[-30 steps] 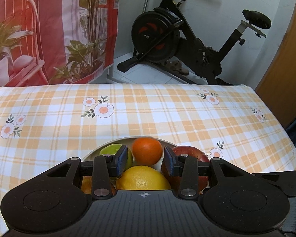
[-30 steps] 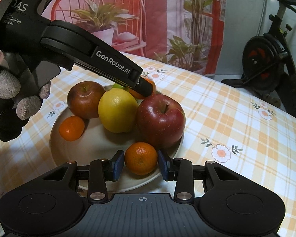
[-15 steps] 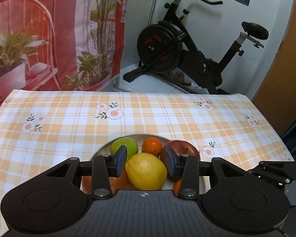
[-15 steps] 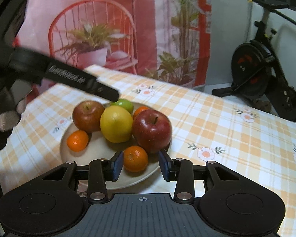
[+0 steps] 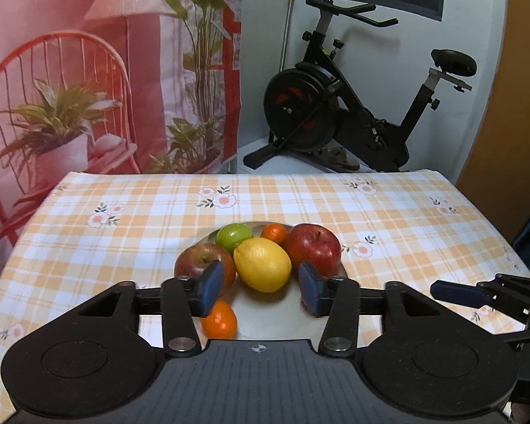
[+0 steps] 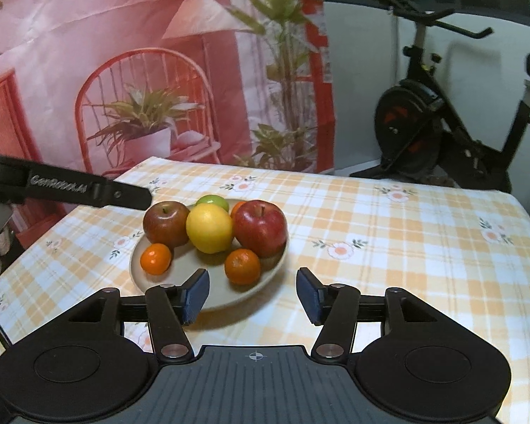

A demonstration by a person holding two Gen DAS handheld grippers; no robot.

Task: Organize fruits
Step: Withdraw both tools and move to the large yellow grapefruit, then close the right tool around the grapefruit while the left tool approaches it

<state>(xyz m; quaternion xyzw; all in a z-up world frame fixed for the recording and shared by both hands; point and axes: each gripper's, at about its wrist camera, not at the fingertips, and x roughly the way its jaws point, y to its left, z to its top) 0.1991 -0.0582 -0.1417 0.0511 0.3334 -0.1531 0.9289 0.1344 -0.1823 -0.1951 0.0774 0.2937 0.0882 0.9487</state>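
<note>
Dim indoor light — edges warped, blurred.

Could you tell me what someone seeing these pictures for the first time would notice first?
Most likely the plate of bright fruit in the middle of the checked tablecloth: a yellow lemon flanked by two red apples, with small oranges around and a green fruit behind. Next, the two black grippers low in the foreground, right gripper and left gripper, jaws opening and empty. Behind the table stand a pink printed backdrop and a black exercise bike.
</note>
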